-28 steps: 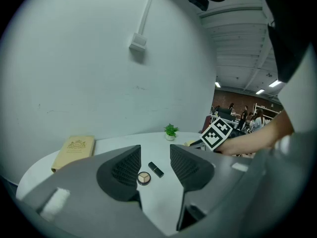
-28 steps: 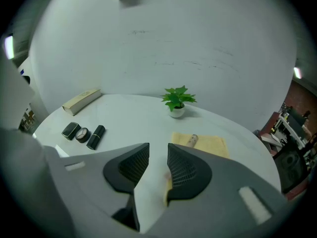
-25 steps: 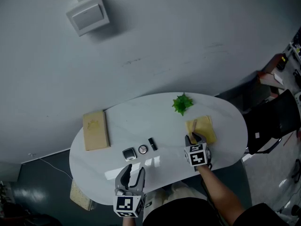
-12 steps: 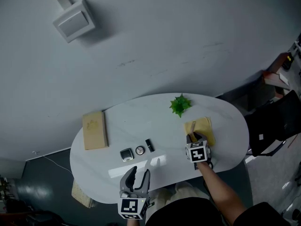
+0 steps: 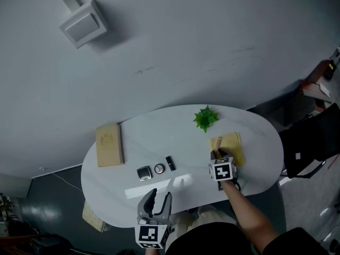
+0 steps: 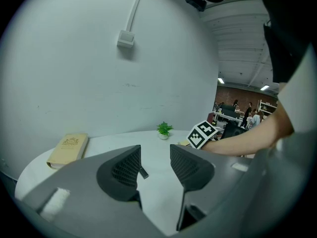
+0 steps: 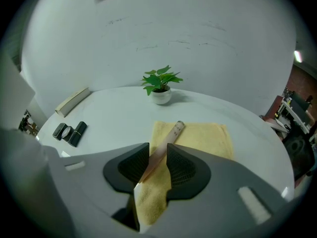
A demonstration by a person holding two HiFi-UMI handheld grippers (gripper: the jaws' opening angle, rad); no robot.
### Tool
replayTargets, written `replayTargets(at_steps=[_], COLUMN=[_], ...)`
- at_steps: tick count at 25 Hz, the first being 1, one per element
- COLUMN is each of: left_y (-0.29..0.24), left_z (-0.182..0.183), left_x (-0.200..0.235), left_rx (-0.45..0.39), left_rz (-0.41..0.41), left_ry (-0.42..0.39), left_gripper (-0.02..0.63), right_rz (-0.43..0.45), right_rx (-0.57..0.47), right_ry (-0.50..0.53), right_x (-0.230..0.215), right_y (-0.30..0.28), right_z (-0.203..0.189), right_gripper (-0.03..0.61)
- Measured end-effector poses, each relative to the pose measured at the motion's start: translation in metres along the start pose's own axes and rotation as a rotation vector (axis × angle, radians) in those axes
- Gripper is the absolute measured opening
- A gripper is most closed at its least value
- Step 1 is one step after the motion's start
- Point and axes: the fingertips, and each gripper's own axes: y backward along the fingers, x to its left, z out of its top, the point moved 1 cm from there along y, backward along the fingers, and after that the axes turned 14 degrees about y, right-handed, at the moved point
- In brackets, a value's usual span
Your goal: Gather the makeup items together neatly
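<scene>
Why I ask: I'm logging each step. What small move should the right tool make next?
Probably lift the slim tube clear of the yellow cloth and start it toward the three small makeup items. The right tool looks closed on the tube, which sits over the cloth, well apart from that cluster, so it seems to be the piece that needs bringing over.

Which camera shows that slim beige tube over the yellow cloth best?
Right gripper view: the slim beige tube is close up, gripped between the jaws. Head view shows a tiny sliver; left gripper view, none.
</scene>
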Motion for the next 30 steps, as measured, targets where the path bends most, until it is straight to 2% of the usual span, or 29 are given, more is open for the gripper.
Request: replayTargets(at_steps=[22,30], left_y=[0.013,0.018], left_z=[-0.006,-0.006], left_x=[0.004,0.006], left_rx=[-0.011,-0.017], left_rz=[0.023,0.028], left_ry=[0.008,0.007], left_gripper=[0.181,0.179], right_rz=[-0.017,-0.029], right_rx=[0.007,0.066], right_ry=[-0.044,-0.035], right_x=[-0.008,-0.003], right_y=[-0.009,-0.007], right_z=[-0.003,-0.008], right_gripper=[0.126,0.123])
